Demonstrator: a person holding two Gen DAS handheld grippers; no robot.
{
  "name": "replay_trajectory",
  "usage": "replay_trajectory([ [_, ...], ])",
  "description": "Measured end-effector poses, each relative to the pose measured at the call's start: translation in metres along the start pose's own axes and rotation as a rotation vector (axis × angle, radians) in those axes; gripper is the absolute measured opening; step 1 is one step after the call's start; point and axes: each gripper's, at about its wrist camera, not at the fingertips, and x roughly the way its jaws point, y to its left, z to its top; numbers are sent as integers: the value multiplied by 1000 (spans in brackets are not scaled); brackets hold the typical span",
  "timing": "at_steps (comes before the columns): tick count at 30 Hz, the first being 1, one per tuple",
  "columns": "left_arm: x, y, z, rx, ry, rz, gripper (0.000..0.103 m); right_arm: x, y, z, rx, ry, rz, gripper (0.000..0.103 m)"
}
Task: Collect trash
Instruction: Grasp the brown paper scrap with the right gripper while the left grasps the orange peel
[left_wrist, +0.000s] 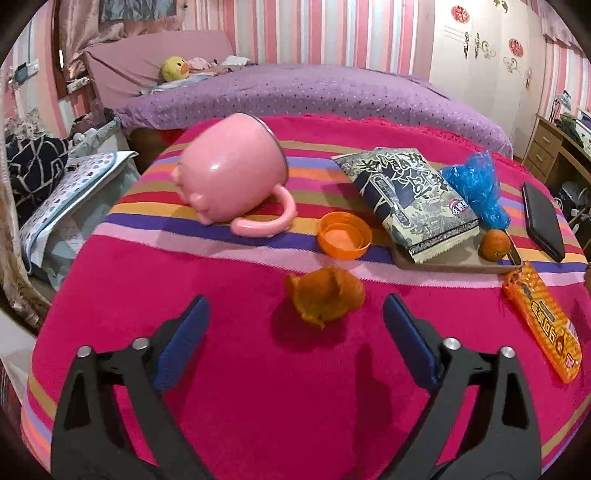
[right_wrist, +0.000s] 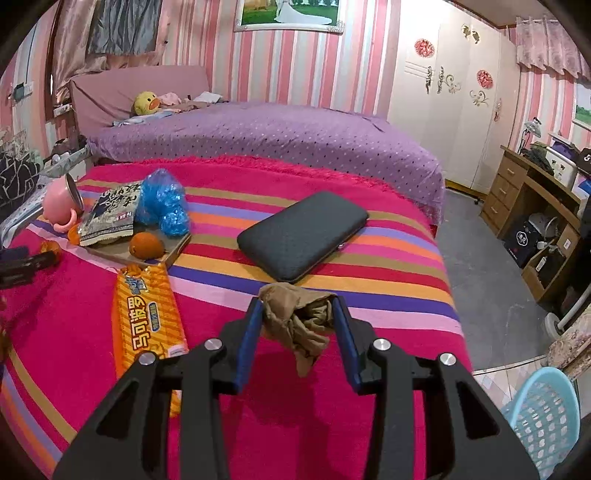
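Orange peel (left_wrist: 325, 297) lies on the striped red blanket (left_wrist: 258, 369), just ahead of the left gripper (left_wrist: 295, 314), whose blue pads stand wide apart on either side, touching nothing. Beyond the peel sit an orange cap (left_wrist: 344, 232) and a tipped pink mug (left_wrist: 232, 177); to its right, a tray (left_wrist: 461, 263) carries a snack bag (left_wrist: 410, 199) and a whole orange (left_wrist: 495, 244). Right gripper (right_wrist: 298, 321) is clamped on a crumpled brown stocking (right_wrist: 299, 321), above the blanket. Black case (right_wrist: 303, 234) lies beyond it, orange wrapper (right_wrist: 147, 314) to its left, blue basket (right_wrist: 543, 417) at lower right.
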Motion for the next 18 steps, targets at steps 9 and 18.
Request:
replay_trajectory([
  [9, 6, -19, 0, 70, 34, -29, 32, -10, -18, 0, 33, -13, 12, 39],
  [18, -30, -20, -10, 39, -14, -25, 25, -25, -23, -1, 6, -37, 20, 39],
])
